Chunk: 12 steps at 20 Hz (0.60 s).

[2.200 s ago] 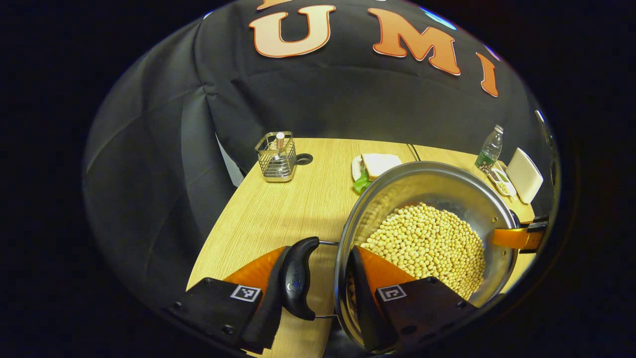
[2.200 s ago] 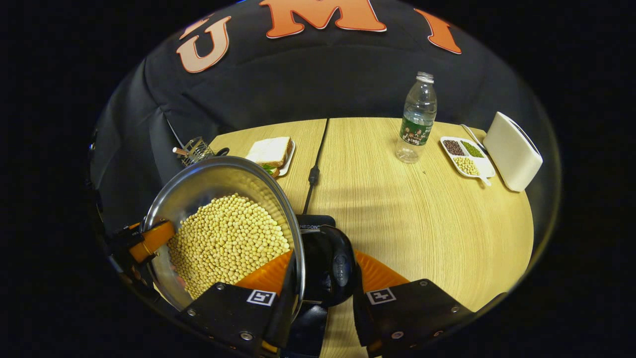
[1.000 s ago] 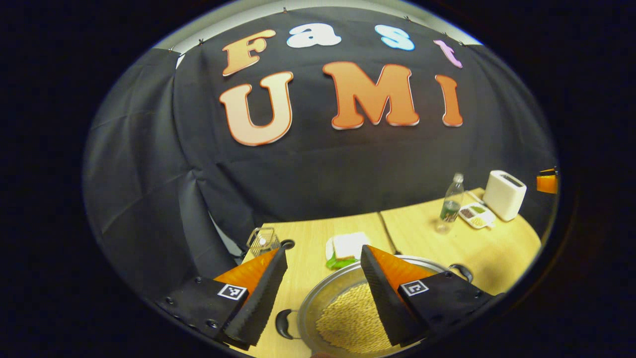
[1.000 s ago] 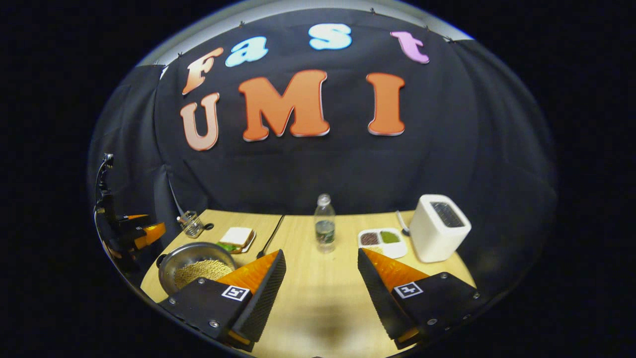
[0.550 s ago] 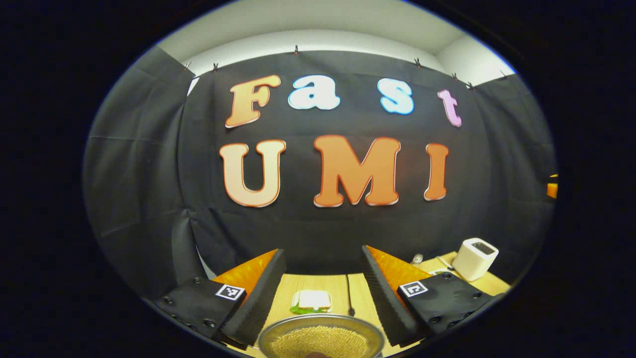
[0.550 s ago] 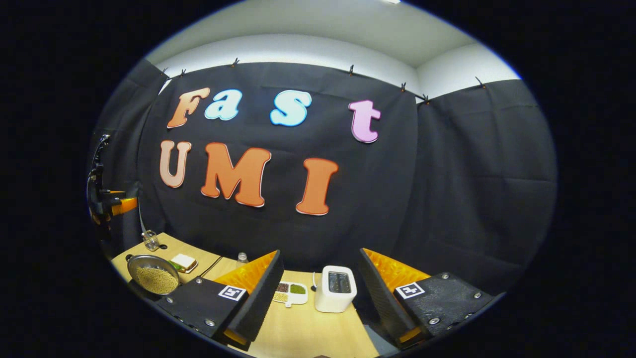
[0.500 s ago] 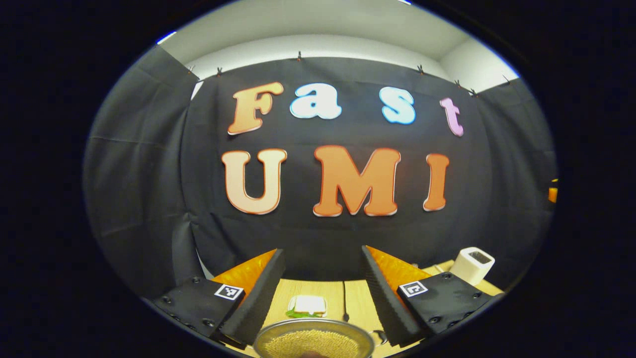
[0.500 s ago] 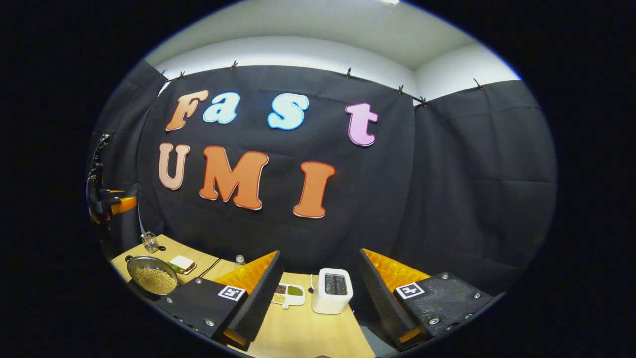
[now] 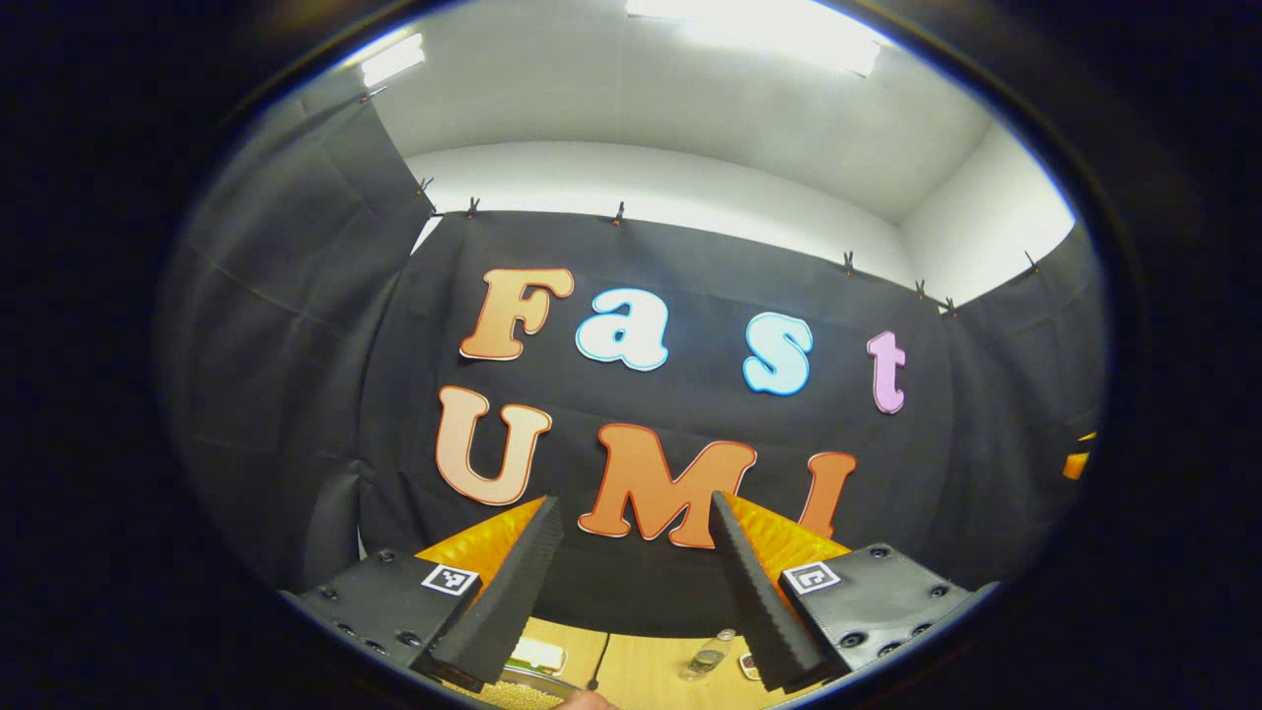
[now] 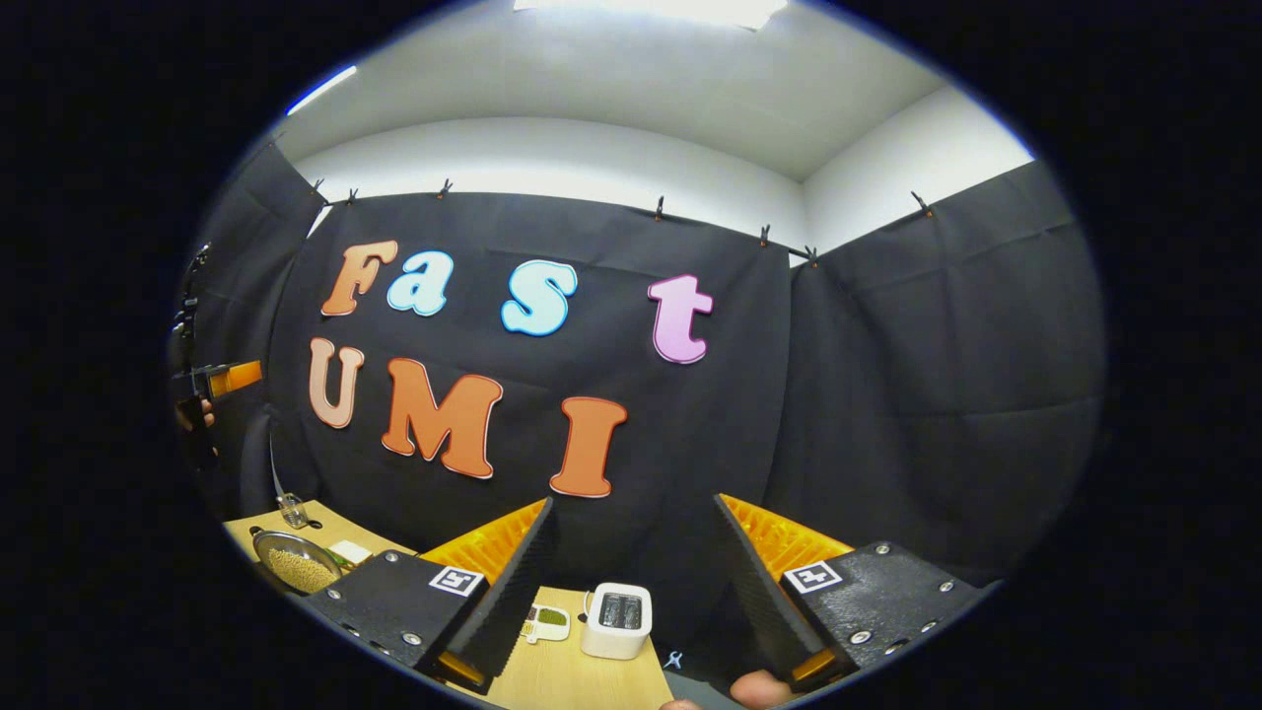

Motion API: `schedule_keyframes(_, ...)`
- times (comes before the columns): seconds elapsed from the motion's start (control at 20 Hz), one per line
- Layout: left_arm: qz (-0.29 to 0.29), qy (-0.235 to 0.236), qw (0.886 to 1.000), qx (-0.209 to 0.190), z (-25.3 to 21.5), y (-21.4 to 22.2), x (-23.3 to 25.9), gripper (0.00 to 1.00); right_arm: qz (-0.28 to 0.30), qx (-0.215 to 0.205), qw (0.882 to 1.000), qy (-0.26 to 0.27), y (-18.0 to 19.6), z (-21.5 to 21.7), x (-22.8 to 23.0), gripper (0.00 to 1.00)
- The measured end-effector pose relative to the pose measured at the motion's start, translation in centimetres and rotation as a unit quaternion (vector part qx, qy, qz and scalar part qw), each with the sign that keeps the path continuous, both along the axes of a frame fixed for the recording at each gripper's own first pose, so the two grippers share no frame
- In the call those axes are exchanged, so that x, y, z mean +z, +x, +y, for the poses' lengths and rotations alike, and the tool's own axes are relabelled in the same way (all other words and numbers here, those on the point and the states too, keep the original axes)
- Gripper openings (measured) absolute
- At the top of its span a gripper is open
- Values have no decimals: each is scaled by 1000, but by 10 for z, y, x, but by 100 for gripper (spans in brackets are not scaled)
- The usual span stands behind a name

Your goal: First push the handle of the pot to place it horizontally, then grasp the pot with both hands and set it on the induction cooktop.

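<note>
The steel pot, full of pale beans, sits low at the far left of the wooden table in the right gripper view, far from both grippers. A sliver of the pot's rim peeks out at the bottom of the left gripper view. My left gripper is open, raised high and aimed at the wall, with nothing between its fingers. My right gripper is open too, also held high and bare. The left gripper and the hand holding it appear at the left edge of the right gripper view.
A white toaster and a divided tray stand on the table between the right fingers. A sandwich plate and a wire holder sit behind the pot. A water bottle stands on the table.
Both grippers let go of the pot's handles, opened and rose well above the table. Both views tilted up toward the wall and ceiling. The pot stays on the table below.
</note>
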State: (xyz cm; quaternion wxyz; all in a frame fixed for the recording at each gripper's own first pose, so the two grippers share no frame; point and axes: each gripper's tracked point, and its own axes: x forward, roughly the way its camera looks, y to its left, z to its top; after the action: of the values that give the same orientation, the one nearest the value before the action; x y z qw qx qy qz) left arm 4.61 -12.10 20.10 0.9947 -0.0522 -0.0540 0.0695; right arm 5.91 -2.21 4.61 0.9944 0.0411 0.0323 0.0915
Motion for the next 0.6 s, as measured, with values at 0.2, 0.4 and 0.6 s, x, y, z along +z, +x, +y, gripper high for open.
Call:
schedule_keyframes(0.2, -27, 3, 999, 21, -6, -10, 27, 97, -32, 9, 999, 16, 14, -4, 34, 93)
schedule_keyframes(0.4, -50, 22, 998, 3, -19, -13, 58, 96, -43, 2, 999, 33, 22, -2, 57, 94)
schedule_keyframes(0.6, -81, 30, 996, -16, -5, -13, 88, 96, -65, 0, 997, 45, 17, 14, 77, 95)
